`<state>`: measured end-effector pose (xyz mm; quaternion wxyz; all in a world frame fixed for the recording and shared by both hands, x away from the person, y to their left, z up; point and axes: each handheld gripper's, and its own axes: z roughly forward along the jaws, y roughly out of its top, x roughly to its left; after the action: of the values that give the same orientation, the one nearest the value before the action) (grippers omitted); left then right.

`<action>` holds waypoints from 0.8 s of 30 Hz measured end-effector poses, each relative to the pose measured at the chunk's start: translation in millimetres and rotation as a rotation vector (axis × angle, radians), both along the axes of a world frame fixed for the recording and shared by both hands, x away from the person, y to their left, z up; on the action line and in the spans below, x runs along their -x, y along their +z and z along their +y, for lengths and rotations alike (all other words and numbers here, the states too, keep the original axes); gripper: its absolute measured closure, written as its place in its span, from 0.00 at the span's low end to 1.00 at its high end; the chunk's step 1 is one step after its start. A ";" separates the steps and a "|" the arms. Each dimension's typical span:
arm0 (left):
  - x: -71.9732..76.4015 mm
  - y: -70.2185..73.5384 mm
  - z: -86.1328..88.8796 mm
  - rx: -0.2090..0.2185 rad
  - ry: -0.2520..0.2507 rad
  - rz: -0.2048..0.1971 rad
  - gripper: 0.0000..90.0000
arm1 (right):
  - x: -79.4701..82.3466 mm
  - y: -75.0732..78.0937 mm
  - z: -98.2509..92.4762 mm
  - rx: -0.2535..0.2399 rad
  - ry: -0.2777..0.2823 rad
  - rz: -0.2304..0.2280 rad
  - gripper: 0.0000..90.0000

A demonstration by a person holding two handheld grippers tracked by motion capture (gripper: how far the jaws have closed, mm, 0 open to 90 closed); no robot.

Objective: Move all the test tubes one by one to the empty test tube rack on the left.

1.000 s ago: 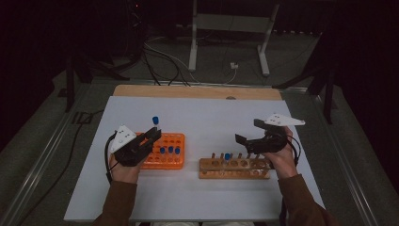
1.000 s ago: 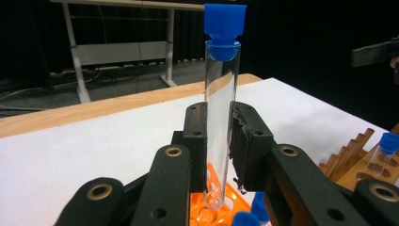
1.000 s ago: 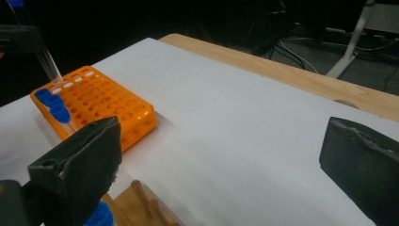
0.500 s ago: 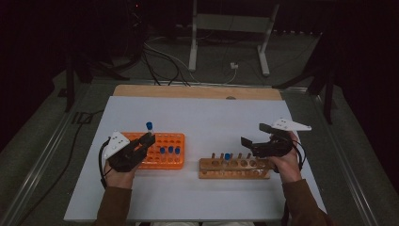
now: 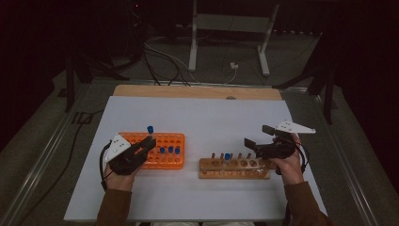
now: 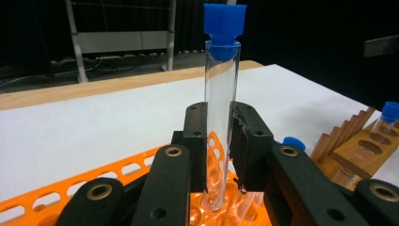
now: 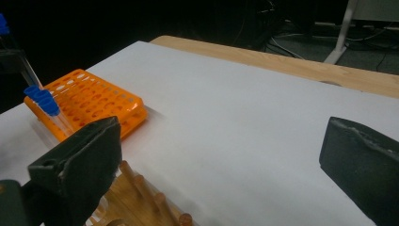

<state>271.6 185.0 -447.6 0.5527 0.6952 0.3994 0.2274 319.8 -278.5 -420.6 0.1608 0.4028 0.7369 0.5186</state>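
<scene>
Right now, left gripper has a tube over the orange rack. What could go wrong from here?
1. The left gripper pinches the test tube low on smooth glass; it could slip or tilt as it travels.
2. The tube's bottom sits just above the orange rack; a sideways move before lifting might catch it on a hole edge.
3. The right gripper hangs open above the wooden rack, where another capped tube stands; a careless pass could knock it.

My jaws cover the test tube's (image 6: 221, 108) middle, and the orange rack (image 6: 70, 193) runs off the frame's bottom edge.
</scene>
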 end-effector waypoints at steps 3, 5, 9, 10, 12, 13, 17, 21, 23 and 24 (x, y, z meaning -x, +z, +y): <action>0.7 -1.7 0.1 0.001 -0.001 0.004 0.87 | 1.1 -1.7 -0.4 0.004 0.001 -0.003 0.00; 1.3 -3.2 -0.2 -0.005 -0.003 0.009 0.87 | 1.8 -3.5 -0.5 0.009 0.002 -0.002 0.00; 1.8 -5.3 -0.6 -0.010 -0.005 0.014 0.87 | 2.8 -5.6 -1.0 0.015 0.007 -0.005 0.00; 2.0 -5.8 -0.8 -0.006 -0.005 0.015 0.87 | 3.1 -5.6 -1.2 0.014 0.007 -0.004 0.00; 2.3 -7.0 -0.1 -0.011 -0.008 0.018 0.87 | 3.7 -5.5 -1.7 0.013 0.007 -0.005 0.00; 2.6 -7.9 -0.3 -0.009 -0.007 0.020 0.87 | 3.9 -5.5 -2.0 0.012 0.008 -0.007 0.00; 3.0 -11.3 -1.5 -0.018 -0.013 0.033 0.87 | 4.7 -6.0 -2.9 0.010 0.010 -0.006 0.00; 2.5 -15.1 -3.8 -0.037 -0.016 0.044 0.87 | 5.7 -6.1 -2.3 0.012 0.015 -0.008 0.00; 1.6 -18.1 -3.7 -0.046 -0.015 0.055 0.87 | 5.9 -6.1 -2.2 0.013 0.015 -0.008 0.00; 0.8 -19.8 -3.5 -0.052 -0.014 0.060 0.87 | 6.0 -6.3 -2.2 0.015 0.014 -0.007 0.00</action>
<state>270.8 181.5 -467.5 0.5236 0.7187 0.4049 0.2129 313.8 -280.8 -426.8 0.1626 0.3946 0.7429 0.5157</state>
